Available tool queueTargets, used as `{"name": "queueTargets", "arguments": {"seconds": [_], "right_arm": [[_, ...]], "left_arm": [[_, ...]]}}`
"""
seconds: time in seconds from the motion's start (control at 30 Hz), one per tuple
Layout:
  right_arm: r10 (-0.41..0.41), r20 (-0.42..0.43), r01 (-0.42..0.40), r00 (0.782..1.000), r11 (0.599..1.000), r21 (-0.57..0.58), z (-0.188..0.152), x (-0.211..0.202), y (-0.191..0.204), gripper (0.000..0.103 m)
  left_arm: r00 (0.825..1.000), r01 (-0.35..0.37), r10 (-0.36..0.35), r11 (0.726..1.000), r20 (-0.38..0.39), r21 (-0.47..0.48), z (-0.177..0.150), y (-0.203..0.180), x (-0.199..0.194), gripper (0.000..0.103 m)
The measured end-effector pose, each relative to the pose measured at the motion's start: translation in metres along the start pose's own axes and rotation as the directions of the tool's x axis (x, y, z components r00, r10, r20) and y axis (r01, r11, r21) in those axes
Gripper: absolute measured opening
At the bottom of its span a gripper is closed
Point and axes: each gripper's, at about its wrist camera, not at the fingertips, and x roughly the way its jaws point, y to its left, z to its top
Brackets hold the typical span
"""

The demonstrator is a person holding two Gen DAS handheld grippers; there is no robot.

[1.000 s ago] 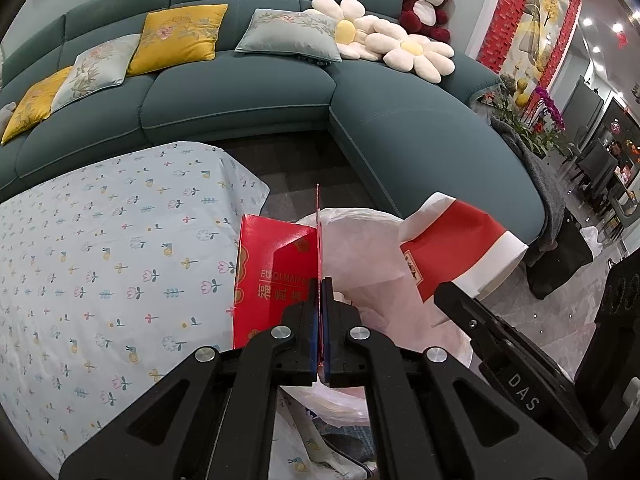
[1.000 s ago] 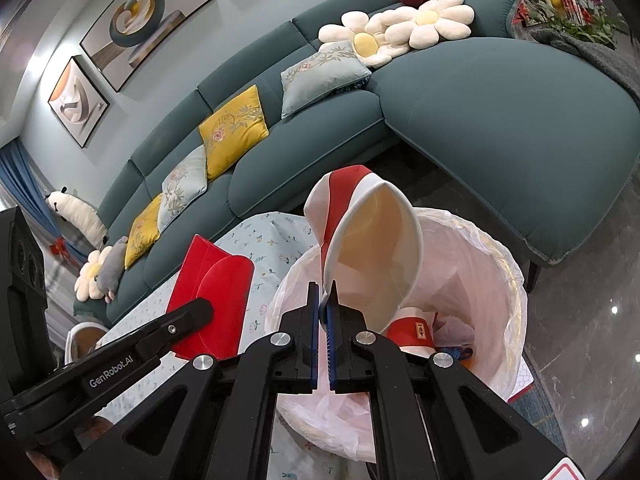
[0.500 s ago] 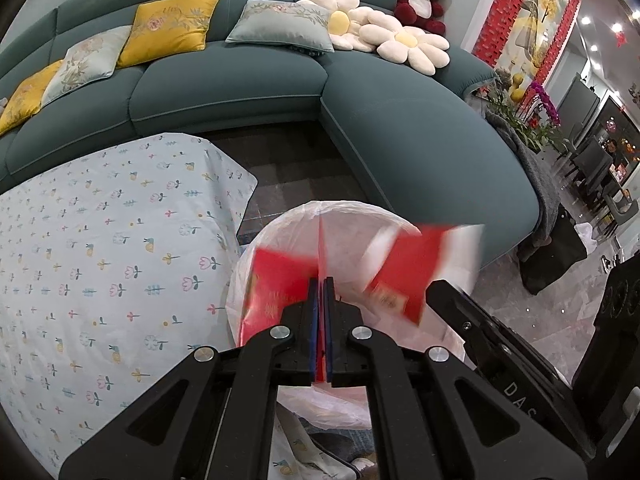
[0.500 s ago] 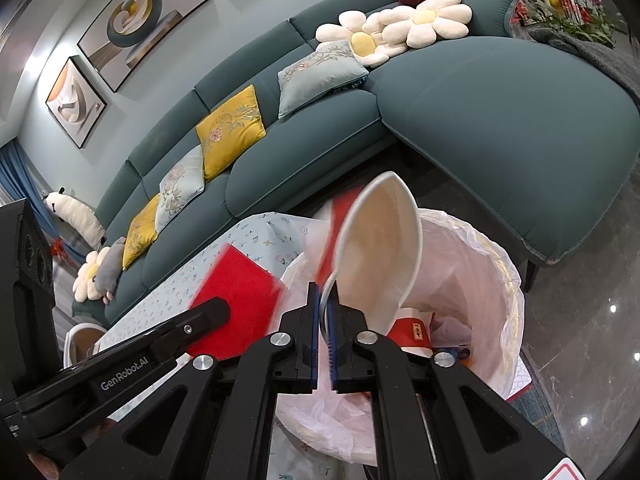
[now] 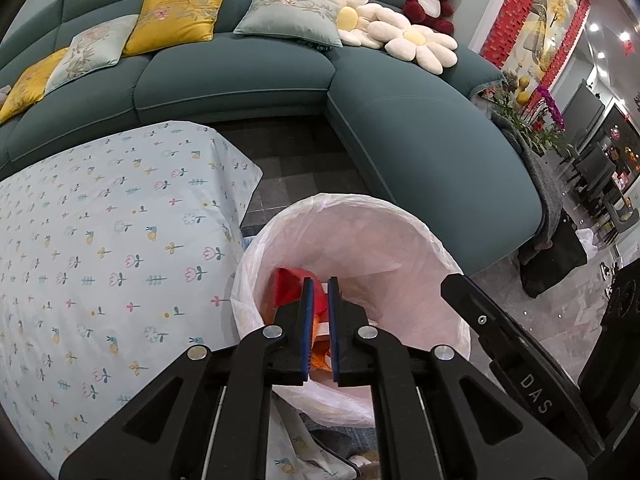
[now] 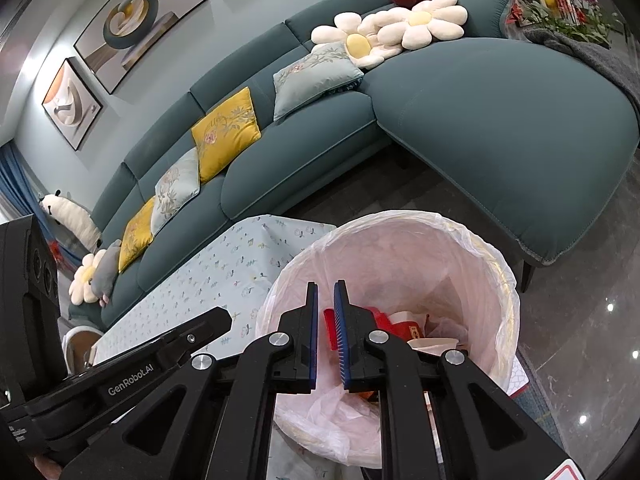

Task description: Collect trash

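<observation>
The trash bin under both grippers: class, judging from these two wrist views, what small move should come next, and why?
Probably lift both grippers up and away from the trash bin. The left gripper, its jaws opening, and the right gripper hold nothing, and the red packaging and paper cup lie inside the liner, so this drop looks finished. The flowered tablecloth shows no trash in view.

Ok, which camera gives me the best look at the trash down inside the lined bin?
The right wrist view: it looks deeper into the bin, showing red packaging and a crumpled paper cup at the bottom. In the left wrist view, the left gripper, its jaws opening, blocks most of that trash.
</observation>
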Motion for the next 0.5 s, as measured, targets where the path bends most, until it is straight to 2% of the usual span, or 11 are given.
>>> {"name": "queueTargets", "arguments": {"seconds": [0.17, 0.33, 0.47, 0.5], "right_arm": [[-0.009, -0.004, 0.009, 1.000, 1.000, -0.010, 0.000, 0.001, 0.003, 0.015], [-0.022, -0.009, 0.021, 1.000, 1.000, -0.022, -0.003, 0.000, 0.007, 0.023], [-0.043, -0.016, 0.042, 0.999, 0.997, -0.057, -0.009, -0.002, 0.015, 0.025], [-0.048, -0.014, 0.046, 0.999, 0.997, -0.069, -0.010, -0.003, 0.018, 0.029]], "left_arm": [[1.000, -0.009, 0.009, 1.000, 0.003, -0.012, -0.001, 0.006, -0.004, 0.006], [1.000, -0.019, 0.019, 1.000, 0.014, -0.021, -0.005, 0.013, -0.014, 0.006], [0.999, -0.027, 0.028, 0.999, 0.025, -0.033, -0.009, 0.020, -0.024, 0.006], [0.999, -0.032, 0.033, 0.999, 0.028, -0.034, -0.010, 0.022, -0.027, 0.006]]}}
